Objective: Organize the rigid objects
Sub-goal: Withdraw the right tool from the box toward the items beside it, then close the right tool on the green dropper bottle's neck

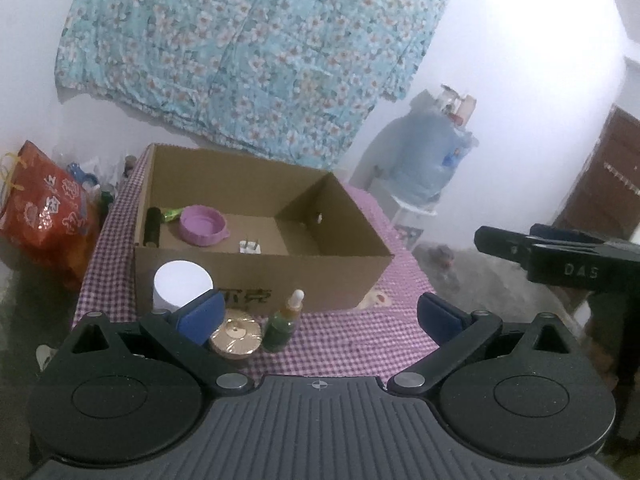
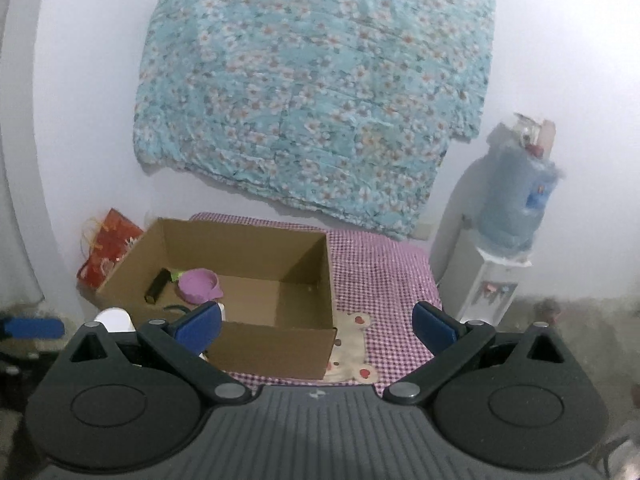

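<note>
An open cardboard box (image 1: 256, 280) stands on a pink checked table (image 1: 360, 336). Inside lie a purple lid (image 1: 202, 226), a black cylinder (image 1: 153, 226), a green item (image 1: 172, 213) and a white plug (image 1: 250, 247). In front of the box stand a white jar (image 1: 180, 284), a gold round lid (image 1: 236, 334) and a green dropper bottle (image 1: 285, 322). My left gripper (image 1: 320, 316) is open and empty, just before these. My right gripper (image 2: 318, 326) is open and empty, above the box (image 2: 272, 344) front; it shows at the right edge of the left wrist view (image 1: 560, 256).
A red gift bag (image 1: 44, 208) and small clutter sit left of the table. A water dispenser (image 2: 500, 264) with a blue bottle stands at the right. A floral cloth (image 2: 320, 92) hangs on the wall. A brown door (image 1: 604, 188) is far right.
</note>
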Action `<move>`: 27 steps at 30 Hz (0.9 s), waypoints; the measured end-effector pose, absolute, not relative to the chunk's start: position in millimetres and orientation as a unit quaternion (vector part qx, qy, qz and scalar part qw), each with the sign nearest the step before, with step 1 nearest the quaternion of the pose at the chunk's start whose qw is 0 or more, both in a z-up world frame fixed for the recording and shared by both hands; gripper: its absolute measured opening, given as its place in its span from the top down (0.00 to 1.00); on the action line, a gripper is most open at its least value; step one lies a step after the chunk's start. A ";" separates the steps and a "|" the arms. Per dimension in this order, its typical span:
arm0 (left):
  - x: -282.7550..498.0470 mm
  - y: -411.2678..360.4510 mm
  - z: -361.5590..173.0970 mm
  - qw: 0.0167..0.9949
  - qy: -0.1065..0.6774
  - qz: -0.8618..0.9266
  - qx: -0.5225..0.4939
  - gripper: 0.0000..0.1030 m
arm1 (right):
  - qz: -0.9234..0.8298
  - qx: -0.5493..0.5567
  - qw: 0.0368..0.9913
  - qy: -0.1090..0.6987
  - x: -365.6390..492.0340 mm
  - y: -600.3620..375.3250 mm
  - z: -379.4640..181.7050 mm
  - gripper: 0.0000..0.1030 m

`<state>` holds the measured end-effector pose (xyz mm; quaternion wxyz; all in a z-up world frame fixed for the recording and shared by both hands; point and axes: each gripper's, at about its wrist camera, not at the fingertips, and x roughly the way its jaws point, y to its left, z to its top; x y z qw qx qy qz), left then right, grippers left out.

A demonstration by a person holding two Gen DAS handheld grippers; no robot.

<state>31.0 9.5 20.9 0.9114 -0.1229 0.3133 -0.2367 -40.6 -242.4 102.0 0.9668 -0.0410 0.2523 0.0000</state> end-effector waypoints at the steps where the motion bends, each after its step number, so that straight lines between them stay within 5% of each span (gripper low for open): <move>1: 31.8 8.1 19.1 0.911 0.315 -0.238 -0.121 0.00 | 0.006 -0.041 0.967 0.251 -41.9 -243.4 100.4 0.00; 12: 48.4 -22.0 -7.6 0.908 0.334 -0.243 -0.065 0.00 | 0.087 0.054 0.945 0.312 -25.4 -282.3 67.5 0.00; 20: 60.1 -78.2 -35.9 0.917 0.314 -0.215 0.116 0.00 | 0.142 0.114 0.919 0.349 9.2 -286.5 38.7 0.02; 22: 63.4 -87.8 -45.0 0.916 0.311 -0.211 0.142 0.02 | 0.154 0.119 0.914 0.356 20.6 -283.6 30.6 0.08; 27: 76.4 -95.5 -60.4 0.910 0.327 -0.206 0.150 0.25 | 0.187 0.115 0.897 0.384 49.6 -269.1 10.6 0.30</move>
